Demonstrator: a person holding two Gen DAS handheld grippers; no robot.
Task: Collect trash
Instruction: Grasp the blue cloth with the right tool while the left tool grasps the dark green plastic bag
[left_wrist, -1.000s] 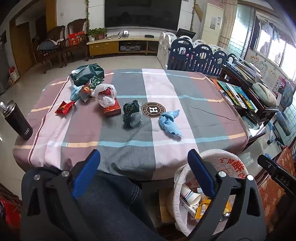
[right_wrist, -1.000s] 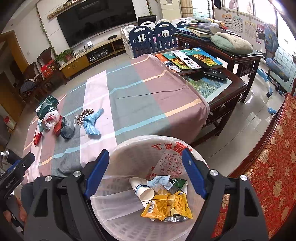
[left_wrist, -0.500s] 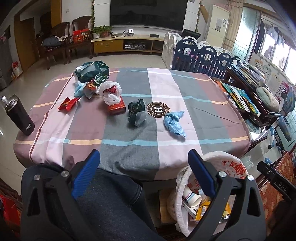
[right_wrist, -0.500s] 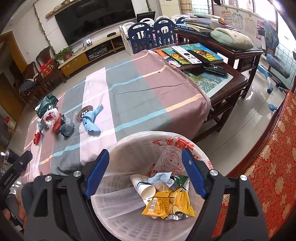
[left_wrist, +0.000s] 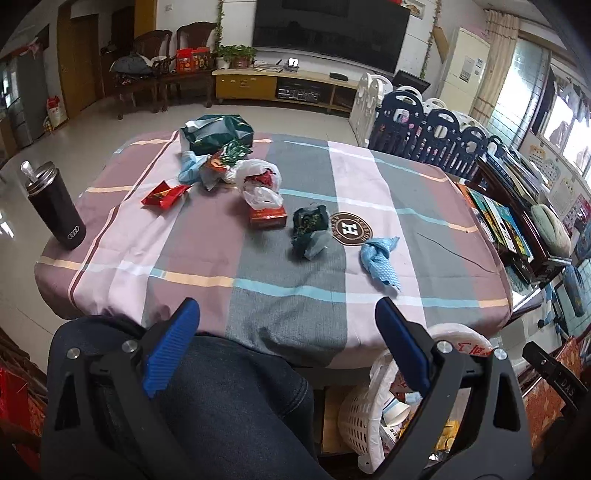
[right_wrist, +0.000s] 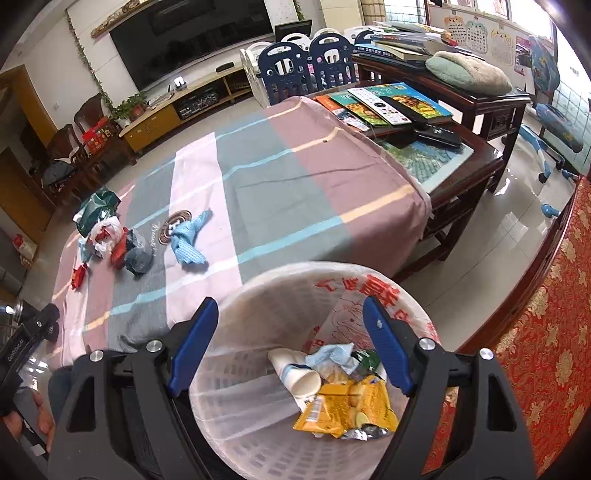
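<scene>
Trash lies on the striped tablecloth (left_wrist: 229, 236): a blue cloth (left_wrist: 380, 258), a dark green crumpled wrapper (left_wrist: 310, 230), a red box (left_wrist: 267, 217) under a white plastic bag (left_wrist: 260, 182), a red wrapper (left_wrist: 164, 194) and a green bag (left_wrist: 216, 133). A white basket (right_wrist: 258, 417) lined with a bag holds a paper cup (right_wrist: 295, 373) and yellow packets (right_wrist: 347, 410). My left gripper (left_wrist: 288, 347) is open and empty, above a knee before the table's near edge. My right gripper (right_wrist: 290, 339) is open and empty over the basket.
A black tumbler (left_wrist: 55, 206) stands at the table's left edge. A dark wood side table (right_wrist: 436, 122) with books and remotes adjoins the table on the right. A red patterned seat (right_wrist: 546, 332) is right of the basket. The basket also shows in the left wrist view (left_wrist: 369, 406).
The left gripper's view has shifted up and right, so the table's trash sits lower and closer. The right gripper has drifted slightly over the basket. Both stay open and empty.
</scene>
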